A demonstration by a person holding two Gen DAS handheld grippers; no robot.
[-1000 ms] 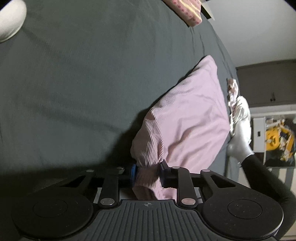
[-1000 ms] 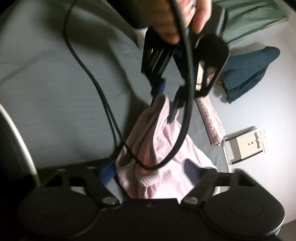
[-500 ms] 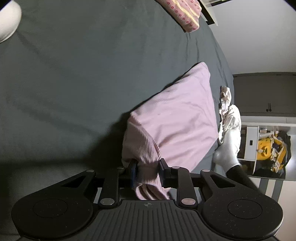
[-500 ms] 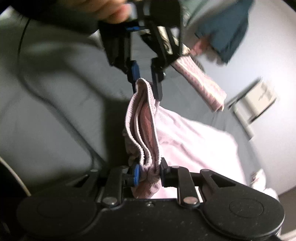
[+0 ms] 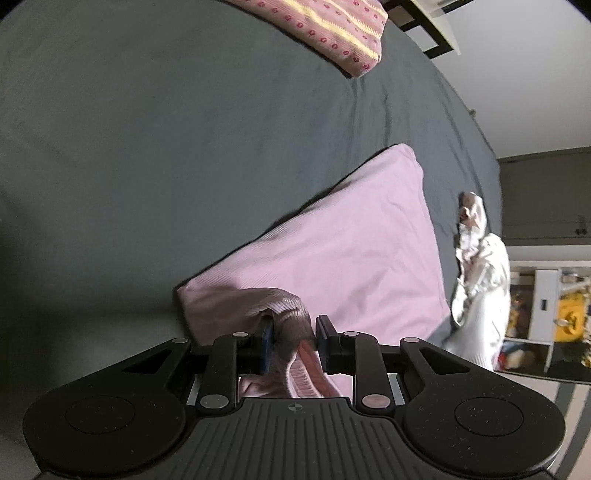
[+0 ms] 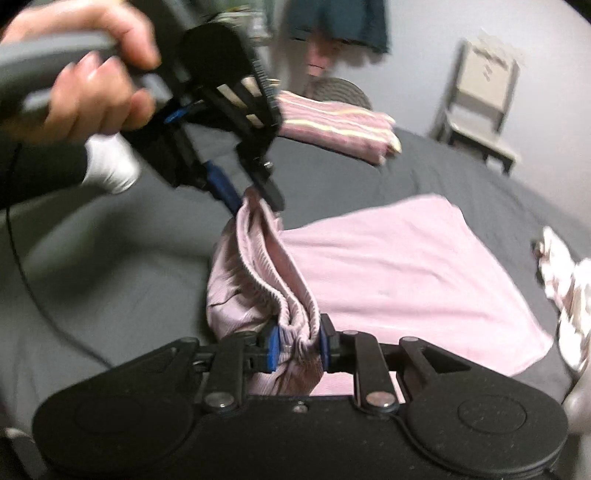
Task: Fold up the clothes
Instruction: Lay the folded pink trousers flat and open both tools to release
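Right gripper [image 6: 295, 345]: pinched narrow on the ribbed waistband of the pink garment [image 6: 399, 280], a thick bunch of cloth between my pads.
Left gripper [image 5: 293, 338]: also closed narrow on that waistband, at its other end; from the right wrist view it [image 6: 255, 201] holds the band up above the bed.
Where it lies: the garment's body is spread on the dark grey bed sheet [image 5: 184, 147], with only the waistband edge lifted and sagging between my two grippers.
Handling: I judge it light, soft and limp. It droops wherever unsupported, so it needs holding at both ends. The gathered elastic band gives the firmest hold; the thin cloth would probably slip.
Look: pale pink, finely ribbed, mostly smooth, with layers doubled at the band.
Nearby: a folded striped cloth [image 5: 332, 33] at the far side, a crumpled white garment [image 5: 480, 258] at the right.
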